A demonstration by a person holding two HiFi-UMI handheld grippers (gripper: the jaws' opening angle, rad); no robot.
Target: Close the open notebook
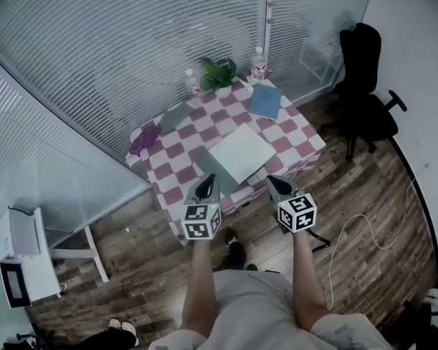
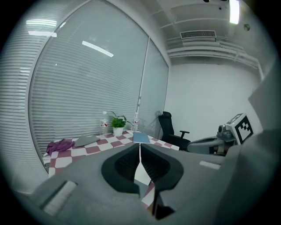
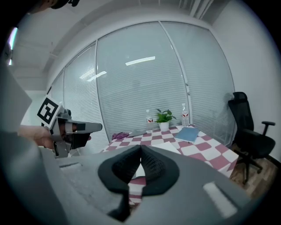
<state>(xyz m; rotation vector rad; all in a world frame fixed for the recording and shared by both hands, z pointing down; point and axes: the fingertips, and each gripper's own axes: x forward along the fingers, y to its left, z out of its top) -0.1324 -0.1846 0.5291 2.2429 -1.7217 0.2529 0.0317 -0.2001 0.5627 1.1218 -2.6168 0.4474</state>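
The open notebook (image 1: 241, 152) lies at the near middle of the red-and-white checkered table (image 1: 303, 128), a white page up and a grey part to its left. My left gripper (image 1: 208, 180) hovers off the table's near edge, just short of the notebook's left corner, shut and empty. At the notebook's right corner my right gripper (image 1: 274, 182) is level with it, also shut on nothing. In the left gripper view the pads (image 2: 131, 160) meet, and a strip of white page (image 2: 141, 175) shows below them. The right gripper view shows its closed gripper (image 3: 140, 148) before the page (image 3: 169, 147).
A blue book (image 1: 265, 101), a potted plant (image 1: 219, 72) and two bottles (image 1: 193, 82) (image 1: 258, 62) stand at the table's far side; a purple cloth (image 1: 144, 139) and a grey item (image 1: 175, 115) lie at left. A black office chair (image 1: 363, 79) stands right, a cable (image 1: 364, 234) crosses the floor, and blinds back the table.
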